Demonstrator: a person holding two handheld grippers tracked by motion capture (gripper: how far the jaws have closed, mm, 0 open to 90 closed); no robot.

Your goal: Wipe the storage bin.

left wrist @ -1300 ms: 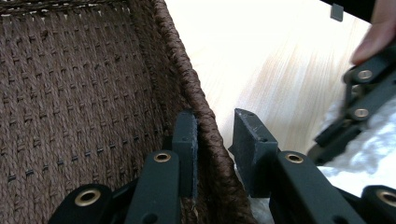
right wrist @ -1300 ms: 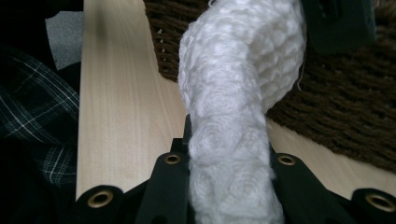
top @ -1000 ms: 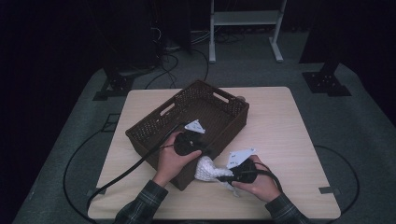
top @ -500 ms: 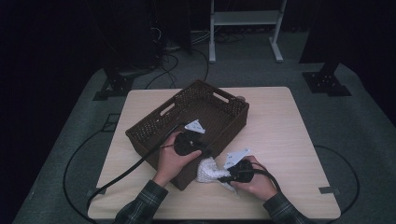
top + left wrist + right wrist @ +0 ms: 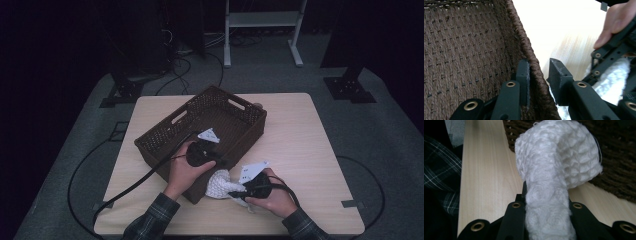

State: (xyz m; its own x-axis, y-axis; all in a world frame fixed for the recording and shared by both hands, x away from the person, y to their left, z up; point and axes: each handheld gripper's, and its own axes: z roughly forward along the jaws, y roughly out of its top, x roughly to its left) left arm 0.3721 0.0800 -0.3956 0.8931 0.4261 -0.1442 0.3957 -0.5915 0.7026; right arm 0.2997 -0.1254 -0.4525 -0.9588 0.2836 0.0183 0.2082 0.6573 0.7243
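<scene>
White knit cloth is pinched in the right gripper, lifted just outside the basket, so it has yet to go in. Left gripper straddles the near rim, jaws clamping it, steadying the basket.

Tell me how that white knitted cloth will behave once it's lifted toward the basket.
Probably floppy: the white cloth droops and folds over above the right gripper that pinches it. Likely light, since its bunched top holds up. Its nubby knit may snag on the woven basket rim.
</scene>
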